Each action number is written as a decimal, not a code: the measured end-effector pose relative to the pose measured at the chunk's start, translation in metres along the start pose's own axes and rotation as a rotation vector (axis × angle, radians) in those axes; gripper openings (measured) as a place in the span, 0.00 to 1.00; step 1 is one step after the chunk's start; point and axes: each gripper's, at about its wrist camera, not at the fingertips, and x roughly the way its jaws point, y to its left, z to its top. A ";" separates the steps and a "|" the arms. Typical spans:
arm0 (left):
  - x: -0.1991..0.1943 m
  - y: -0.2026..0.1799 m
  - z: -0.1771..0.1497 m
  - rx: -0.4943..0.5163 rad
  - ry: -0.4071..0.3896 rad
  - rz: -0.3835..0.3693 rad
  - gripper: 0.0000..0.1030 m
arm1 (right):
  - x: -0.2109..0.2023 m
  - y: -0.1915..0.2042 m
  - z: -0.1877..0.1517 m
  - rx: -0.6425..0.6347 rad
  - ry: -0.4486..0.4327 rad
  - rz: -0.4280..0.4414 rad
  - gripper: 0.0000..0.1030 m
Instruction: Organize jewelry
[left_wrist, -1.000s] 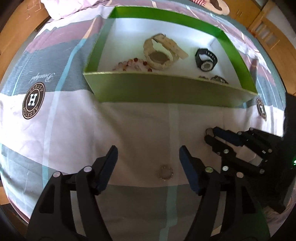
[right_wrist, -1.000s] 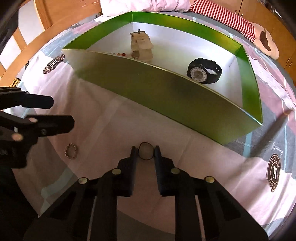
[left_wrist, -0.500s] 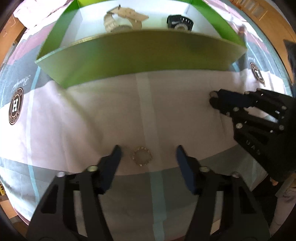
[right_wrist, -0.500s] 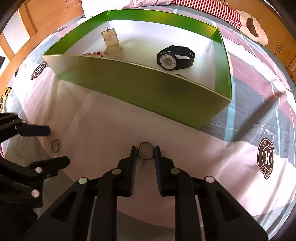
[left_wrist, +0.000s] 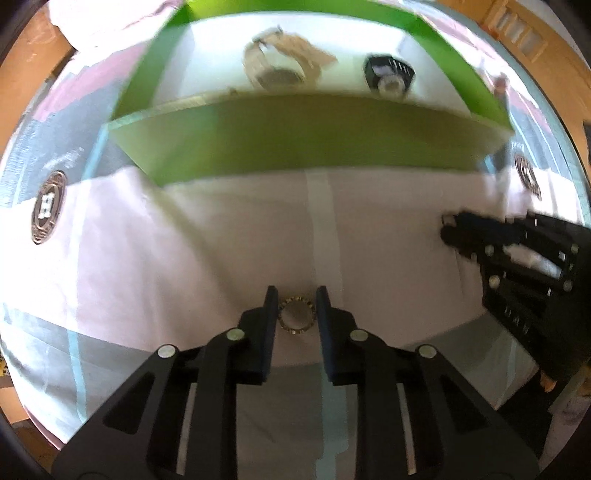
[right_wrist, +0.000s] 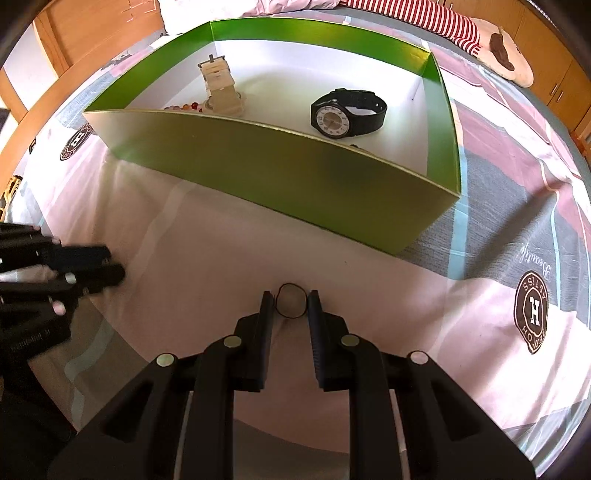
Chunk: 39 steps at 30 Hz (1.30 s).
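My left gripper (left_wrist: 296, 306) is shut on a small studded metal ring (left_wrist: 310, 322) above the bedsheet. My right gripper (right_wrist: 291, 301) is shut on a thin black ring (right_wrist: 283, 313), held above the sheet in front of the green box (right_wrist: 280, 173). The box holds a black watch (right_wrist: 369, 114), a beige watch (right_wrist: 221, 88) and a beaded bracelet (right_wrist: 183, 108). The box also shows in the left wrist view (left_wrist: 306, 144), blurred. The right gripper appears at the right of the left wrist view (left_wrist: 448, 229); the left gripper at the left of the right wrist view (right_wrist: 110, 266).
The bed is covered by a pink, white and grey sheet with round logo patches (right_wrist: 532, 308). A striped plush toy (right_wrist: 454, 26) lies beyond the box. Wooden bed frame (right_wrist: 44, 96) runs along the left.
My left gripper has closed on the studded ring, which lay between open jaws half a second ago. The right gripper keeps holding the black ring and has shifted slightly.
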 end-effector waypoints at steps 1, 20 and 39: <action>-0.003 0.004 0.000 -0.005 -0.014 0.000 0.21 | 0.000 0.000 -0.001 0.002 -0.001 -0.002 0.19; -0.002 -0.004 -0.001 0.021 -0.013 0.026 0.50 | -0.005 -0.007 0.000 0.068 -0.008 0.009 0.50; 0.013 0.015 0.009 -0.090 -0.012 0.093 0.35 | -0.003 -0.007 0.000 0.083 -0.007 0.009 0.52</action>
